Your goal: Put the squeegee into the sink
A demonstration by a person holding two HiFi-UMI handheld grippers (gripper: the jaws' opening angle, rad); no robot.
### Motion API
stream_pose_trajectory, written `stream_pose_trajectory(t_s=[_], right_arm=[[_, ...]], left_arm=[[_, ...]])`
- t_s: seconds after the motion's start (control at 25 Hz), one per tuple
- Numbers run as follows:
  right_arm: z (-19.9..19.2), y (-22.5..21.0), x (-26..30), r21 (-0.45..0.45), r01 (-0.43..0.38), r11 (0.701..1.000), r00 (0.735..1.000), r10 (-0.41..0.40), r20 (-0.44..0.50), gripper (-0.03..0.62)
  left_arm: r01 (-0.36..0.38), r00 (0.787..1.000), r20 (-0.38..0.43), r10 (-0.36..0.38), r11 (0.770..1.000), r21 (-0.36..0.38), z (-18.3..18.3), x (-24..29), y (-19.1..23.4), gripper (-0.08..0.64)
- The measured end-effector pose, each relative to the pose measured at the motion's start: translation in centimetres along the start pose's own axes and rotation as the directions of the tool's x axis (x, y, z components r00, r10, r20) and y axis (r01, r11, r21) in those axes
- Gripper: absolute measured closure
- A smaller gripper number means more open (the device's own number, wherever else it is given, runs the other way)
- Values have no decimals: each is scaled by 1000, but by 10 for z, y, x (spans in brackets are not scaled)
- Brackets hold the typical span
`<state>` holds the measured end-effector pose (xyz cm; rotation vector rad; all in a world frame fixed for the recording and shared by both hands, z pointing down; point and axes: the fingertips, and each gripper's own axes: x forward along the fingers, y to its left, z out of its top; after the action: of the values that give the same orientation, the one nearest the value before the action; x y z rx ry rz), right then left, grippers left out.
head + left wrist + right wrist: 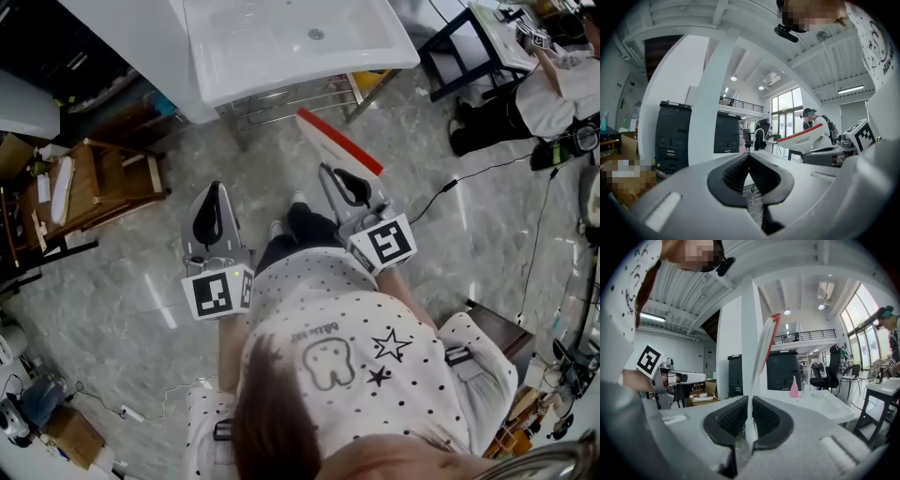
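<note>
My right gripper (327, 170) (749, 408) is shut on the squeegee (338, 143) (761, 352), a flat white tool with a red blade edge. The handle is pinched between the pads and the blade stands ahead of the jaws, pointing toward the white sink (216, 66) (848, 416). The blade's tip is just short of the sink's near rim in the head view. My left gripper (215, 187) (748, 159) is shut and holds nothing; it hangs level beside the right one, to its left. The squeegee (808, 137) also shows at the right of the left gripper view.
A metal rack (295, 97) sits under the sink. A wooden stand (108, 183) with papers is at the left. A black-framed table (478, 42) and a seated person (553, 89) are at the right. A cable (469, 173) crosses the grey floor. A pink bottle (794, 387) stands on the sink.
</note>
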<state>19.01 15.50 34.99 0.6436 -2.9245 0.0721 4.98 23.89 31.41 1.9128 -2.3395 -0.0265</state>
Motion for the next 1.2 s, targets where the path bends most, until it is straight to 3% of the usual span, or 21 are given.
stream_pose_trajectory(t_s=[0.12, 0.6, 1.2], right_arm=[[3, -16, 12, -37, -15, 999, 1000, 15, -18, 571], [2, -49, 35, -48, -91, 995, 996, 91, -3, 571], [-1, -82, 76, -34, -57, 998, 998, 56, -26, 571]], left_arm=[[-9, 1000, 16, 9, 1000, 4, 6, 16, -3, 571], [-62, 997, 54, 61, 998, 19, 9, 60, -7, 571], [-44, 999, 24, 44, 999, 5, 8, 113, 13, 572]])
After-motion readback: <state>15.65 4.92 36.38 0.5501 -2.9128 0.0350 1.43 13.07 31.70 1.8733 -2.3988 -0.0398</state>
